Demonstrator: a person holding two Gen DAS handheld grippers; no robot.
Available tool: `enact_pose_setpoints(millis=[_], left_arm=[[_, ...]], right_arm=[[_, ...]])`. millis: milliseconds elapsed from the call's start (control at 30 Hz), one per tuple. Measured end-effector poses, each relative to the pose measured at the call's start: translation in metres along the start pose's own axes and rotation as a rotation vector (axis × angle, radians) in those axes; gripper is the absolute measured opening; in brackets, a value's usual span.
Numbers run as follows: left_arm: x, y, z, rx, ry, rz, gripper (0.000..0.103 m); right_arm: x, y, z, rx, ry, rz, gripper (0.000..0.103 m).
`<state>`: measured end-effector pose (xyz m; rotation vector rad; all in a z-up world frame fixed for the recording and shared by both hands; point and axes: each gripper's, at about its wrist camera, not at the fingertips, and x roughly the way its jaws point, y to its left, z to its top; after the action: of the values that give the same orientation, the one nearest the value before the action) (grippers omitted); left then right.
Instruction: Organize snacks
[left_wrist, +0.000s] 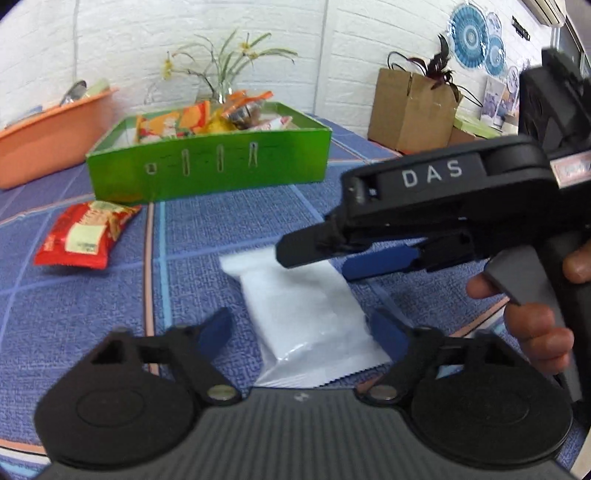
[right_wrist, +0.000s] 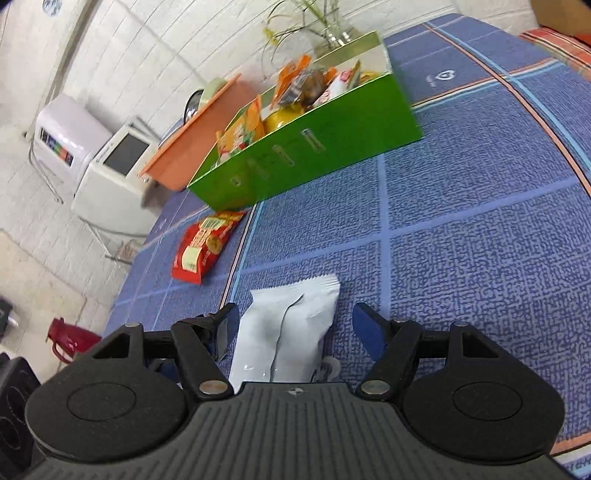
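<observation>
Left wrist view: left tongs (left_wrist: 301, 326) are held apart, low over the white packet (left_wrist: 295, 306) lying flat on the desk (left_wrist: 388, 206); right tongs (left_wrist: 314, 254) are seen from the side, crossing in front from the right, tips over the packet's far end; a hand (left_wrist: 535, 306) is seen on the trigger; a red snack bag (left_wrist: 86, 234) is laid near the green box (left_wrist: 210, 166), to the left of the packet; the box is filled with orange and mixed snack packs (left_wrist: 192, 122); an orange tub (left_wrist: 48, 136) is set beside it at left; a vase with grass (left_wrist: 221, 74) is placed behind; a cardboard box (left_wrist: 410, 110) stands far right. Right wrist view: right tongs (right_wrist: 291, 328) are spread apart with the white packet (right_wrist: 288, 328) between the fingers, contact not clear; red snack bag (right_wrist: 207, 243) and green box (right_wrist: 314, 151) are seen ahead; desk is covered in blue grid cloth (right_wrist: 480, 221); white brick wall (right_wrist: 147, 44) and a white appliance (right_wrist: 110, 170) are seen at left.
</observation>
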<state>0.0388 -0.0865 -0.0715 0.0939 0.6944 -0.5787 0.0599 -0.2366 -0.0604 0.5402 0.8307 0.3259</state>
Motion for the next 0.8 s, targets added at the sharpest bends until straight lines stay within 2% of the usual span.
enact_pose_setpoints(millis=[67, 100, 233, 367, 467, 633, 800], left_arm=[[0.000, 0.001, 0.000, 0.002, -0.002, -0.008, 0.067], [-0.001, 0.000, -0.001, 0.010, -0.003, -0.009, 0.066], [-0.006, 0.003, -0.001, 0.002, -0.005, -0.005, 0.061], [-0.021, 0.004, 0.003, 0.004, -0.045, -0.002, 0.061], [-0.031, 0.008, 0.007, 0.006, -0.072, 0.001, 0.061], [-0.039, 0.026, 0.011, -0.038, -0.098, 0.012, 0.061], [-0.054, 0.044, 0.028, -0.046, -0.148, 0.044, 0.061]], right_arm=[[0.002, 0.003, -0.001, -0.033, 0.015, 0.000, 0.101], [0.005, 0.005, -0.002, -0.045, 0.030, -0.005, 0.071], [-0.002, 0.012, -0.007, -0.110, -0.001, 0.005, 0.059], [-0.014, 0.023, -0.009, -0.146, -0.055, 0.027, 0.058], [-0.016, 0.035, -0.004, -0.180, -0.064, 0.027, 0.058], [-0.004, 0.061, 0.006, -0.236, -0.052, 0.008, 0.058], [0.001, 0.090, 0.016, -0.319, -0.111, 0.021, 0.058]])
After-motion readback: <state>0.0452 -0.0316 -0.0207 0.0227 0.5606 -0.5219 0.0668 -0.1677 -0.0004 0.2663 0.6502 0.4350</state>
